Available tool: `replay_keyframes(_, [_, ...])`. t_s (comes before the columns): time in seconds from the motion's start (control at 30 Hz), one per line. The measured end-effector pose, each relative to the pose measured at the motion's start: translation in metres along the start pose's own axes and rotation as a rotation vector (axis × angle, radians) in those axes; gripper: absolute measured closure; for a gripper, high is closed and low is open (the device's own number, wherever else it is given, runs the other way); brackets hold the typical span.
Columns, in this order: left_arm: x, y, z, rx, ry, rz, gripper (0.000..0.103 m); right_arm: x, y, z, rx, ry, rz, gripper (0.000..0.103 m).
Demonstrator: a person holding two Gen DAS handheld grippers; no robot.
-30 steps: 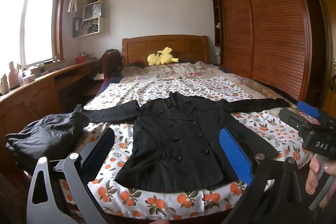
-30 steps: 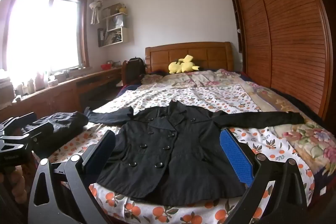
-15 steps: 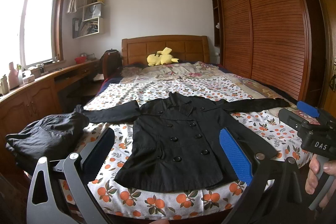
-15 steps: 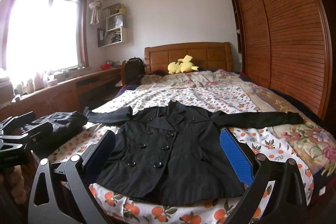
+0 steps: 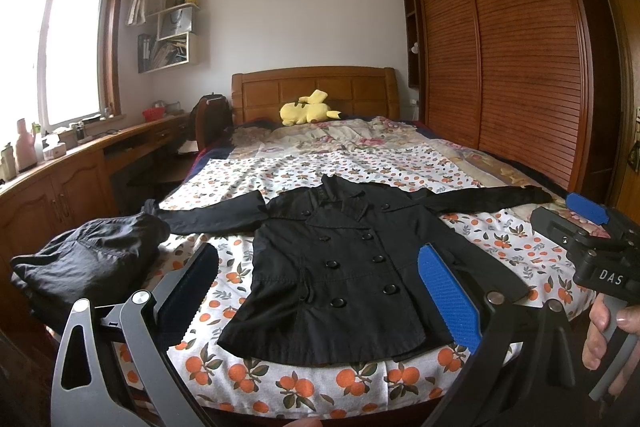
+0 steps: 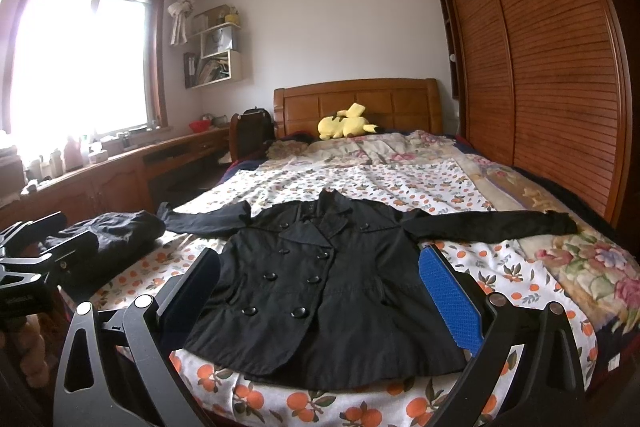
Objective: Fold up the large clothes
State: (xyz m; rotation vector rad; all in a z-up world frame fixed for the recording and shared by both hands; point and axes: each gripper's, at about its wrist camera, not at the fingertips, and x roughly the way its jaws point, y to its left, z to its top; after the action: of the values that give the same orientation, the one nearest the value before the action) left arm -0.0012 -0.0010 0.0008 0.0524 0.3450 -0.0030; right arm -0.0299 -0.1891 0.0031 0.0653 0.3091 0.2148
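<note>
Bedroom, bed [image 5: 360, 163] with an orange-print sheet filling both wrist views. Black double-breasted coat [image 5: 344, 267] lies flat on the near half of that sheet, front up, buttoned, collar toward the headboard [image 5: 314, 87], hem at the foot edge, both sleeves spread straight out to the sides. I've got the left gripper [image 5: 320, 291] hanging off the foot of the bed in front of the hem, jaws spread wide, nothing between them, blue pad [image 5: 448, 301] on one finger. Right gripper [image 6: 320, 291] same pose, spread apart and empty, over the coat's lower edge; in the left view I see its body with DAS lettering at the right edge, a hand [image 5: 608, 339] on its handle. Second dark garment [image 5: 88, 259] bunched up at the bed's left corner, just beside the coat's sleeve end. Yellow plush toy [image 5: 306, 109] sits against the headboard. Louvred wooden wardrobe [image 5: 512, 59] runs along the right wall, window [image 6: 80, 63] and wooden desk counter [image 5: 80, 163] along the left.
</note>
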Motion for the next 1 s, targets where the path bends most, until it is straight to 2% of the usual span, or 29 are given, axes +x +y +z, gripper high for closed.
replay_keyframes(1.0, [-0.013, -0.013, 0.01, 0.009, -0.019, -0.004, 0.002, -0.003, 0.001, 0.001, -0.002, -0.006, 0.003, 0.007])
